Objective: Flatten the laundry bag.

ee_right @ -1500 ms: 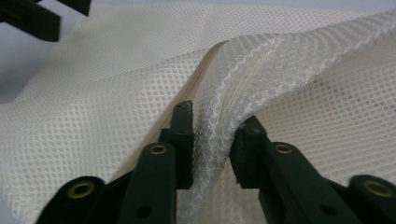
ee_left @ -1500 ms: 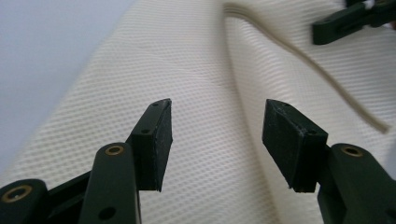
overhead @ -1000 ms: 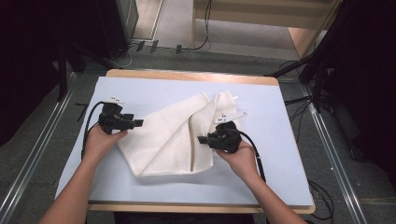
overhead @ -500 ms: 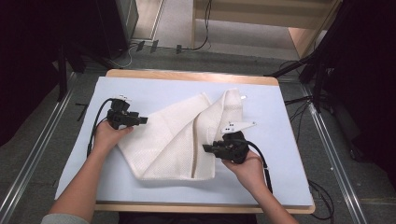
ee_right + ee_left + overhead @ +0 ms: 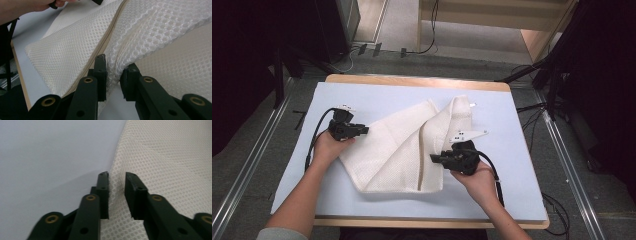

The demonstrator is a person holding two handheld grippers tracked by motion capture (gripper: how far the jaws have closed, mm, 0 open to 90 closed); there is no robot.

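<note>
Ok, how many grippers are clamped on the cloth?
2: the left gripper pinches the cloth at its left edge, the right gripper at its right-hand fold.

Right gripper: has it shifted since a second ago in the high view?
Yes. The right gripper, shut on the white mesh cloth, has moved toward the table's near edge and slightly right, dragging the cloth's right fold with it.

Wood-edged table (image 5: 422, 81) on grey floor (image 5: 257, 165), cables (image 5: 422, 47) beyond.
</note>
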